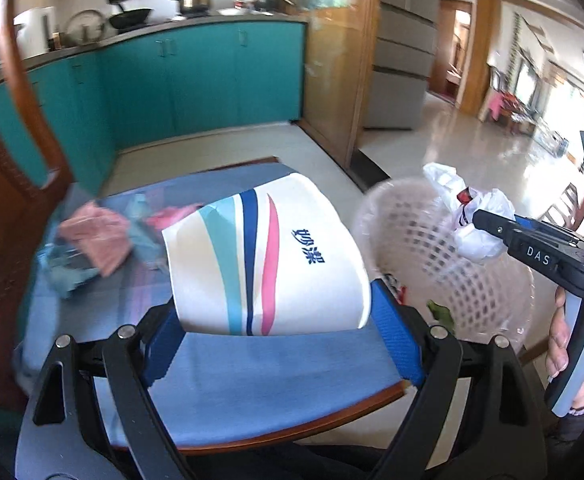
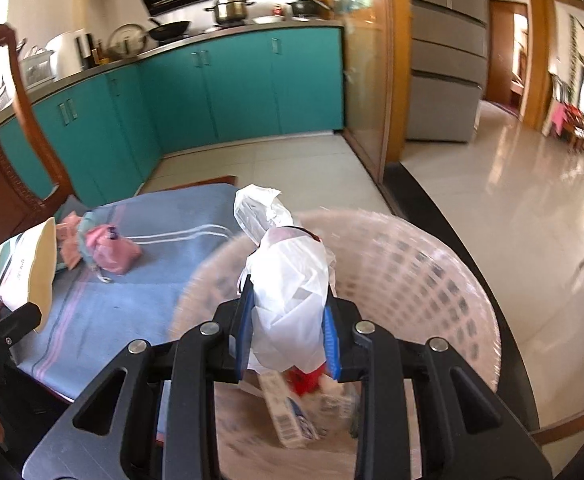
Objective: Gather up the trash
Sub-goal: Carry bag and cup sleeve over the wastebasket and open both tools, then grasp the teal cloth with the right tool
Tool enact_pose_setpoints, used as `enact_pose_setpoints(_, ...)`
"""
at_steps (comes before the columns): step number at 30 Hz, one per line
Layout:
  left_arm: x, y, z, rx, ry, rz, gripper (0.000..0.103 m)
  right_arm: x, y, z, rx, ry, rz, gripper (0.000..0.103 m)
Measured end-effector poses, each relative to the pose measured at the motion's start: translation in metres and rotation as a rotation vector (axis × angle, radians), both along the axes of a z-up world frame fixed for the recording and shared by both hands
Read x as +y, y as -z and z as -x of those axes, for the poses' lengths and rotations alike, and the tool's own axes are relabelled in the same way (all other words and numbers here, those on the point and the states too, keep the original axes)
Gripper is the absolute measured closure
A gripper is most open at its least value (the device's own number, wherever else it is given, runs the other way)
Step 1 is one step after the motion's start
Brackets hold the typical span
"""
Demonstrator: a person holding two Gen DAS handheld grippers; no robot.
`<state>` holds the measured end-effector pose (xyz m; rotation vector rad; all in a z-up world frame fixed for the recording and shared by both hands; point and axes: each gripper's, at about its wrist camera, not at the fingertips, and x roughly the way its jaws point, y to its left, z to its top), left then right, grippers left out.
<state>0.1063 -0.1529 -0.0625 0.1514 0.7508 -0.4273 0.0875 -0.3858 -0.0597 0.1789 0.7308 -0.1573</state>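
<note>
1. Trash fills the left wrist view: the left gripper (image 1: 269, 320) clamps a striped paper bag (image 1: 265, 260) at centre frame over the blue table (image 1: 275, 384); the white basket (image 1: 444, 256) stands at right.
2. Right wrist view: the right gripper (image 2: 287, 332) pinches a crumpled white plastic bag (image 2: 287, 276) above the basket (image 2: 432, 280) at lower centre. Likely next: release over it, then the paper bag.

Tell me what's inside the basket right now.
Looking into the basket from the right wrist: a printed carton and something red. The plastic bag held in the right gripper covers the rest.
</note>
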Motion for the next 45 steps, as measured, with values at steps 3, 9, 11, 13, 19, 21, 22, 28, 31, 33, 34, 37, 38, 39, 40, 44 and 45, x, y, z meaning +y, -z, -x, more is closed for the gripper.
enact_pose_setpoints(3,-0.028,0.005,-0.002,0.011,0.050,-0.003,0.017,-0.018,0.005,0.012,0.006,0.039,-0.016,0.073)
enact_pose_setpoints(9,-0.078,0.015,-0.006,0.059,0.181,0.017,0.017,-0.044,0.025,0.028,0.034,0.088,-0.075,0.073)
enact_pose_setpoints(11,-0.092,0.019,-0.010,0.079,0.219,0.021,0.017,-0.051,0.028,0.032,0.039,0.111,-0.088,0.073)
enact_pose_setpoints(13,-0.108,0.024,-0.013,0.106,0.256,0.015,0.017,-0.058,0.029,0.035,0.040,0.143,-0.101,0.072)
enact_pose_setpoints(19,-0.124,0.028,-0.006,0.116,0.328,0.026,0.011,-0.072,0.023,0.044,0.006,0.206,-0.136,0.049)
enact_pose_setpoints(21,-0.117,0.028,-0.004,0.097,0.311,0.010,0.010,-0.071,0.024,0.043,0.010,0.209,-0.130,0.049)
enact_pose_setpoints(22,-0.111,0.028,-0.005,0.095,0.298,0.011,0.010,-0.070,0.025,0.042,0.013,0.209,-0.130,0.049)
enact_pose_setpoints(28,-0.037,0.041,-0.010,0.083,0.106,-0.053,0.009,-0.035,0.018,0.019,0.009,0.101,-0.119,0.049)
enact_pose_setpoints(31,0.016,0.053,-0.005,0.064,-0.020,-0.133,0.009,0.009,0.006,-0.005,-0.016,-0.048,-0.112,0.049)
enact_pose_setpoints(33,0.054,0.057,-0.004,0.081,-0.116,-0.154,0.009,0.047,0.001,-0.026,-0.016,-0.161,-0.119,0.049)
enact_pose_setpoints(34,0.072,0.058,-0.004,0.093,-0.165,-0.156,0.009,0.071,-0.002,-0.040,-0.013,-0.227,-0.125,0.049)
enact_pose_setpoints(37,0.118,0.057,-0.002,0.118,-0.276,-0.129,0.009,0.159,-0.005,-0.082,-0.023,-0.453,-0.136,0.049)
enact_pose_setpoints(38,0.130,0.056,-0.001,0.117,-0.301,-0.122,0.009,0.195,-0.005,-0.100,-0.018,-0.526,-0.129,0.049)
enact_pose_setpoints(39,0.136,0.056,0.001,0.116,-0.318,-0.123,0.009,0.215,-0.003,-0.109,-0.010,-0.563,-0.126,0.049)
enact_pose_setpoints(40,0.147,0.055,0.002,0.114,-0.346,-0.127,0.009,0.248,0.001,-0.125,0.012,-0.629,-0.121,0.049)
enact_pose_setpoints(44,0.176,0.050,0.004,0.118,-0.403,-0.110,0.009,0.349,0.027,-0.170,0.094,-0.781,-0.028,0.051)
enact_pose_setpoints(45,0.182,0.049,0.005,0.118,-0.412,-0.099,0.009,0.364,0.034,-0.177,0.117,-0.803,-0.012,0.051)
